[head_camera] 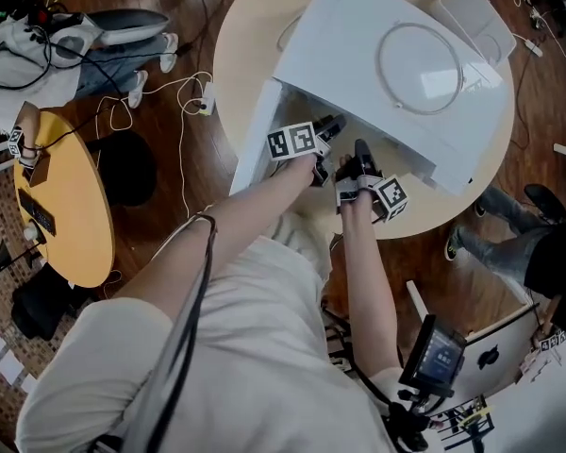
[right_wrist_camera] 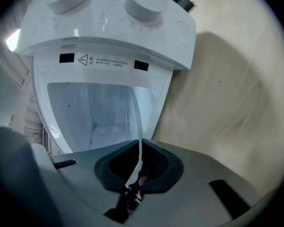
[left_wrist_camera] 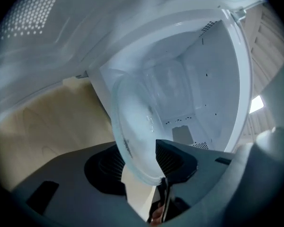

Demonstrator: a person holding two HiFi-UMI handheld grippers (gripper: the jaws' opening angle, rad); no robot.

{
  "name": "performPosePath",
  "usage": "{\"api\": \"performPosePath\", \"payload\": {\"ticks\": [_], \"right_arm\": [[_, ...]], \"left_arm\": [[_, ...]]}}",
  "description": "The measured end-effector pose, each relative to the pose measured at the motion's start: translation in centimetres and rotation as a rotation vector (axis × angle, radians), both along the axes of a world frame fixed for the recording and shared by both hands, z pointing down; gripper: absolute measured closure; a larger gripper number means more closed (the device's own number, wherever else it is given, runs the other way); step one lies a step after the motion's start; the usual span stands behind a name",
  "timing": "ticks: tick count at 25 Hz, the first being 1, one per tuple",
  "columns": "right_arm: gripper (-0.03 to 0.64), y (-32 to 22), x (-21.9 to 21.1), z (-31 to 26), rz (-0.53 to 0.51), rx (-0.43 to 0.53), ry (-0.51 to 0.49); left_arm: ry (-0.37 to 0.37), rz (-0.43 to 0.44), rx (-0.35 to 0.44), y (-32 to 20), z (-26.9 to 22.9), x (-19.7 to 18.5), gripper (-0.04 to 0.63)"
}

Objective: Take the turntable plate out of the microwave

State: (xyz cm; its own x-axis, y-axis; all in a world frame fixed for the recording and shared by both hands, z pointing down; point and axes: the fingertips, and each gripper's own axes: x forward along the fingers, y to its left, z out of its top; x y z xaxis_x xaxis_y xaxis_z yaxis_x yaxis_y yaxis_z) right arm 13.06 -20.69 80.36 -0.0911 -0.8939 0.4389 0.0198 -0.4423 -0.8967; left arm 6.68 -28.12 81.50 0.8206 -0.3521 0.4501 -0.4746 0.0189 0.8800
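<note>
a: where's the turntable plate [left_wrist_camera: 137, 122] right now?

b: at the mouth of the microwave [head_camera: 396, 83], tipped up on edge rather than lying flat. its near rim is toward the person and the rest of the glass reaches away toward the cavity [left_wrist_camera: 194, 79].

a: and the grippers?

b: both are on that near rim, side by side. the left gripper [left_wrist_camera: 149, 169] has its jaws drawn narrow, with the thick rim pinched between the pads. the right gripper [right_wrist_camera: 138, 162] is clamped tight on the glass, which its own view shows edge-on as a thin line running up from between the jaws.

a: so which way does it come out?

b: straight back toward the person, i'd say, along the line the jaws point. neither hand looks nearer than the other, so they'd need to pull together. if one leads, the disc twists in the pads or its far edge may catch the opening's frame. the round table [head_camera: 255, 26] lies just below.
</note>
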Motion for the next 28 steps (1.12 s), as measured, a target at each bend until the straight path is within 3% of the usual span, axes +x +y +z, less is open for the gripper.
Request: {"api": "performPosePath", "payload": {"ticks": [8, 14, 18, 24, 28], "right_arm": [[0.592, 1.0, -1.0, -0.2, -0.023, -0.004, -0.017], [0.592, 0.7, -1.6, -0.6, -0.061, -0.006, -0.002], [0.592, 1.6, -1.4, -0.8, -0.08, -0.053, 0.002], [0.589, 2.2, -0.7, -1.4, -0.188, -0.094, 0.131], [0.534, 2.6, 0.9, -1.8, -0.195, -0.12, 0.21]], "left_arm": [[0.179, -0.1, -0.139, 0.1, -0.2, 0.9, 0.422], [0.233, -0.178, -0.155, -1.1, 0.0, 0.3, 0.509], [0.303, -0.205, -0.23, -0.2, -0.2, 0.6, 0.548], [0.321, -0.11, -0.109, -0.2, -1.4, 0.7, 0.565], [0.344, -0.116, -0.144, 0.2, -1.6, 0.2, 0.566]]}}
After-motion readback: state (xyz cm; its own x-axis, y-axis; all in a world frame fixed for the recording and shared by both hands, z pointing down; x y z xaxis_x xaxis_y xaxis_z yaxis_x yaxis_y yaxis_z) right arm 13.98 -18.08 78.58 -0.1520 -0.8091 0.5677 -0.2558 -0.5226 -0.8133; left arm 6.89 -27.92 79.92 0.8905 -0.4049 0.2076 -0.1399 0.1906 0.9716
